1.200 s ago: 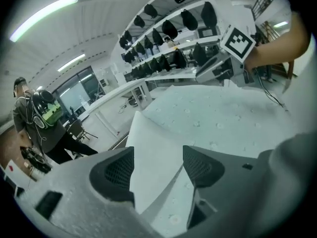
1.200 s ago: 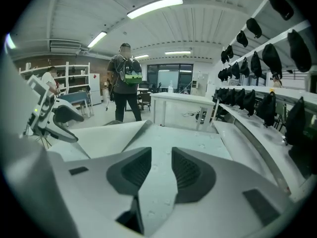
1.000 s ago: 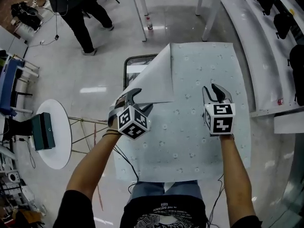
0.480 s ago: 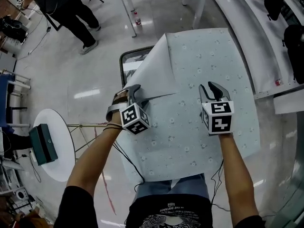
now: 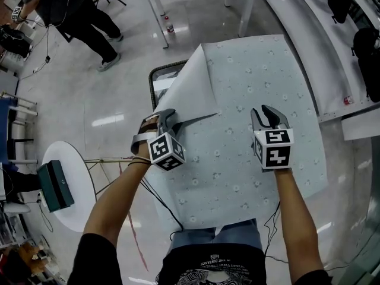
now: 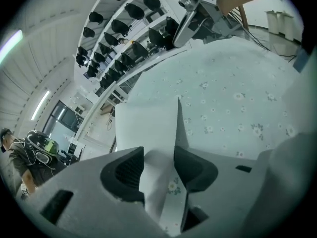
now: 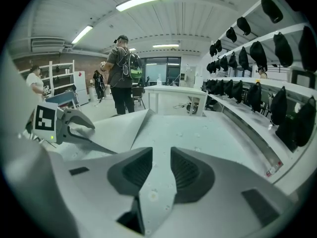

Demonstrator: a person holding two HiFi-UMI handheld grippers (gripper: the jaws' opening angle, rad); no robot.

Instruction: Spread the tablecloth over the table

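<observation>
A pale blue-green flowered tablecloth covers the table. Its far-left corner is folded back as a white flap, which leaves a strip of dark tabletop bare. My left gripper is at the flap's near edge. In the left gripper view the flap stands between the jaws of the left gripper, which have just been closing round it; the pads do not plainly pinch it. My right gripper hovers low over the cloth's right half. Its jaws stand apart with nothing between them.
A round white side table with a teal box stands at the left. A person stands at the far left, near a bottle on the floor. Long shelves with dark bags run along the right.
The left gripper has sunk and rolled at the flap's edge, and its jaws stand narrower round the flap. The right gripper shifted slightly lower over the cloth.
</observation>
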